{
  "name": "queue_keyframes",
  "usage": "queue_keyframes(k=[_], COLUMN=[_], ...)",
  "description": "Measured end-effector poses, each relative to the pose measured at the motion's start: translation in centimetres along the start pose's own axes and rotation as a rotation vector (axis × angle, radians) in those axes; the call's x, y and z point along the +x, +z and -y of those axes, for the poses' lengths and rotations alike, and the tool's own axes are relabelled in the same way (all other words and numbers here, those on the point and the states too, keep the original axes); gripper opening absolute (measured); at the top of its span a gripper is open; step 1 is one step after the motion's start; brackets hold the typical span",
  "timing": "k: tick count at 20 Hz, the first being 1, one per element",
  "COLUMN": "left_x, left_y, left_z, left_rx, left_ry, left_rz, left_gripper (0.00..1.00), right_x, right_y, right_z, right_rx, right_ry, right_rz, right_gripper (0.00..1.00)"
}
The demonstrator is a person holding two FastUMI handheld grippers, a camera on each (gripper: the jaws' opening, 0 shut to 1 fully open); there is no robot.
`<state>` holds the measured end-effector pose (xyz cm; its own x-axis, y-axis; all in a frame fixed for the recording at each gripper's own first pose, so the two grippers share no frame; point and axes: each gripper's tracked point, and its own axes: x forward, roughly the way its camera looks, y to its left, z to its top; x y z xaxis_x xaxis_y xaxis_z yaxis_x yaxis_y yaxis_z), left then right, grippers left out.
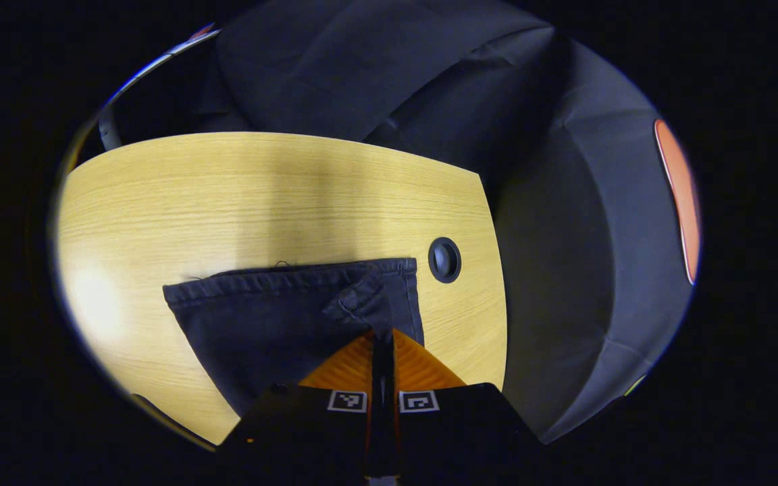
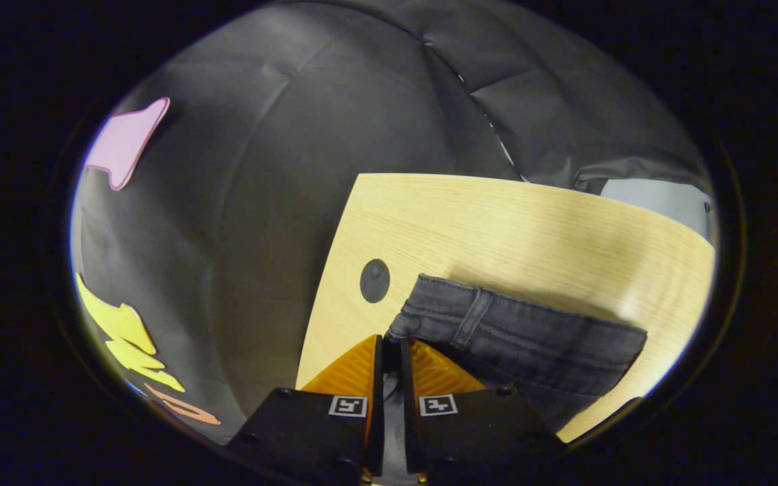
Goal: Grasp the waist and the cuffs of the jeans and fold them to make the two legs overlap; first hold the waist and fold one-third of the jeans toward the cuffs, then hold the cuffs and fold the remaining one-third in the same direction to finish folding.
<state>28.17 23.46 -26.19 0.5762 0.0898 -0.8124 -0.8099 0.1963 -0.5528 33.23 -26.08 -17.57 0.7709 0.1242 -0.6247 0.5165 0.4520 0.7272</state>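
Two tools: each has its fingers closed to a narrow slit on a corner of the cloth.
Jeans: dark grey denim jeans [image 1: 274,317] lie flat on the pale wooden bench [image 1: 227,202], lower centre of the left gripper view.
Left tool [image 1: 382,334]: pinches a turned-up hem corner; the cloth spreads up and left from its tips.
Right tool [image 2: 391,347]: clamps the waistband end; the band runs right and slightly down.
Judgement: long axis spans between the tools, so both should carry together.
Nearby: round dark grommet [image 2: 375,281], just beside the waistband.
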Motion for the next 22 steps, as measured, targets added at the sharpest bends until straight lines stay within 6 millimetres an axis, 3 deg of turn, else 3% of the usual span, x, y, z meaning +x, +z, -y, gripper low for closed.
queue_keyframes(k=[1,3,4,5,7,8,9,12,14,17,19,22], left_x=[-0.5,-1.5,-3.6,-4.9,-8.1,-5.3,-9.4,-13.1,-16.8,-21.6,-23.5,-26.7], left_y=[0.6,0.8,2.2,2.9,3.7,2.4,2.0,0.7,-1.5,-5.1,-7.7,-11.4], left_z=[-0.2,-0.3,-0.6,-0.6,0.3,2.0,2.1,5.4,6.8,7.9,7.7,7.6], left_rx=[0.053,0.186,0.259,0.324,0.412,0.456,0.512,0.702,0.806,0.930,0.998,1.081], left_ry=[0.013,0.014,0.030,0.033,-0.002,-0.029,-0.059,-0.159,-0.247,-0.364,-0.436,-0.498], left_rz=[0.030,0.063,0.090,0.118,0.147,0.171,0.192,0.257,0.301,0.376,0.399,0.379], left_gripper=[0.05,0.68,1.00,1.00,1.00,1.00,1.00,1.00,1.00,1.00,1.00,0.99], right_x=[0.3,0.4,0.3,0.1,-1.3,-2.0,-3.0,-6.7,-9.2,-12.0,-11.9,-11.2], right_y=[-0.3,-0.7,-1.1,-1.4,-2.0,-2.1,-2.3,-2.4,-2.0,-1.7,-2.0,-2.1], right_z=[-0.2,-0.9,-0.9,-0.9,-1.4,-1.0,-0.4,1.4,3.3,8.0,10.6,12.0], right_rx=[-0.005,-0.036,-0.065,-0.095,-0.152,-0.192,-0.235,-0.341,-0.365,-0.334,-0.256,-0.134], right_ry=[0.008,0.025,0.017,0.014,0.021,0.004,-0.009,-0.045,-0.078,-0.158,-0.198,-0.206], right_rz=[0.003,0.004,0.006,0.005,0.008,0.018,0.031,0.072,0.113,0.138,0.118,0.109], right_gripper=[0.11,0.58,0.82,0.83,0.96,0.96,0.97,0.97,0.98,0.98,0.98,0.98])
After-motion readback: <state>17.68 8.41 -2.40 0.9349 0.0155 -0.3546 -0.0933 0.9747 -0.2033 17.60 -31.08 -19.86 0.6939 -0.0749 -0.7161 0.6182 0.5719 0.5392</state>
